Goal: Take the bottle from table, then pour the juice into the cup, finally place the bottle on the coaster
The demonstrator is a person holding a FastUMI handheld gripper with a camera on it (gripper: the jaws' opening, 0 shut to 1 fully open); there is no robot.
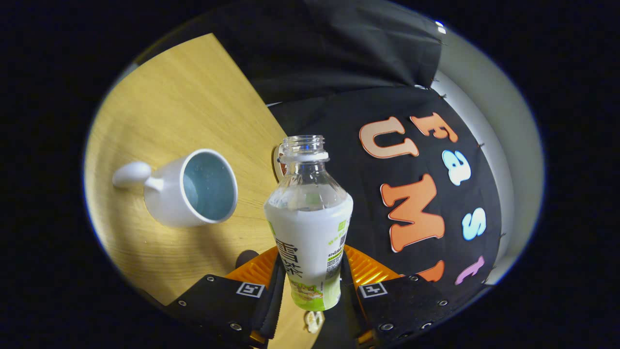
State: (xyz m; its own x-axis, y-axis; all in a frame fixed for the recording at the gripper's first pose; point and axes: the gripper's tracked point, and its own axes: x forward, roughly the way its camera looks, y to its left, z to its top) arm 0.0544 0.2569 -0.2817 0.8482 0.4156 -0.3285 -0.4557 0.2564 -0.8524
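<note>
Gripper (310,286) clamps the uncapped bottle (310,228), its neck pointing forward.

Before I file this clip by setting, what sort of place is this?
Likely a staged recording booth, not a kitchen: black cloth wall behind a bare wooden table, with just a cup and an uncapped bottle clamped in the gripper jaws.

The bottle (308,218) hides most of the coaster (278,162) behind its neck. The fingers (264,286) pressing its lower label cover its sides; its base is cut off.
</note>
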